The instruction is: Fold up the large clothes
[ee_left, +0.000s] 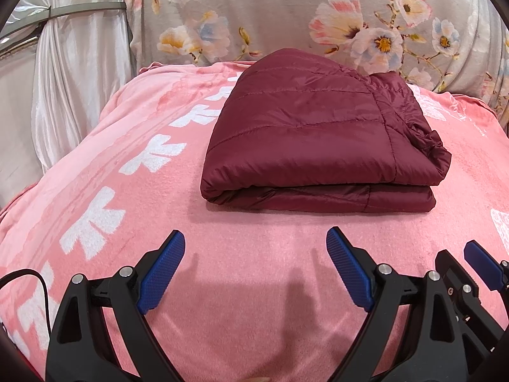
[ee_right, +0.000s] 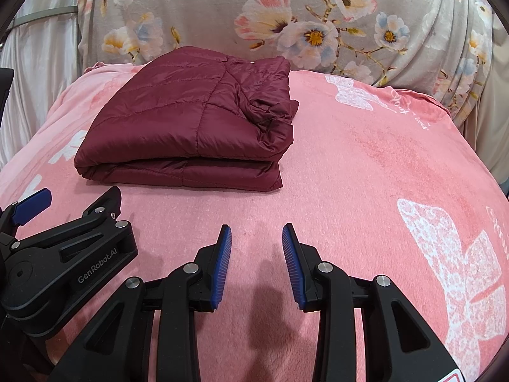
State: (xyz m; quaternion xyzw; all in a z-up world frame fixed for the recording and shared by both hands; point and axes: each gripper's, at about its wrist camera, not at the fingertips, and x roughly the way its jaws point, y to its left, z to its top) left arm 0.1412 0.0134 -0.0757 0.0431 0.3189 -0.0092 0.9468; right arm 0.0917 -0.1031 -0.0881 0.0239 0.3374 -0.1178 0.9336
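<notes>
A maroon quilted jacket (ee_left: 318,137) lies folded into a thick rectangle on the pink blanket (ee_left: 241,286). It also shows in the right wrist view (ee_right: 191,130), up and to the left. My left gripper (ee_left: 256,245) is open wide and empty, hovering over the blanket just in front of the jacket's near edge. My right gripper (ee_right: 257,238) is open and empty, over bare blanket to the right of the jacket's front corner. Each gripper shows at the edge of the other's view: the right one (ee_left: 477,267) and the left one (ee_right: 63,238).
The pink blanket (ee_right: 381,159) has white butterfly prints. A grey floral cushion back (ee_left: 286,9) rises behind the jacket. A white satin curtain (ee_left: 73,79) hangs at the left. A black cable (ee_left: 35,278) runs along the left edge.
</notes>
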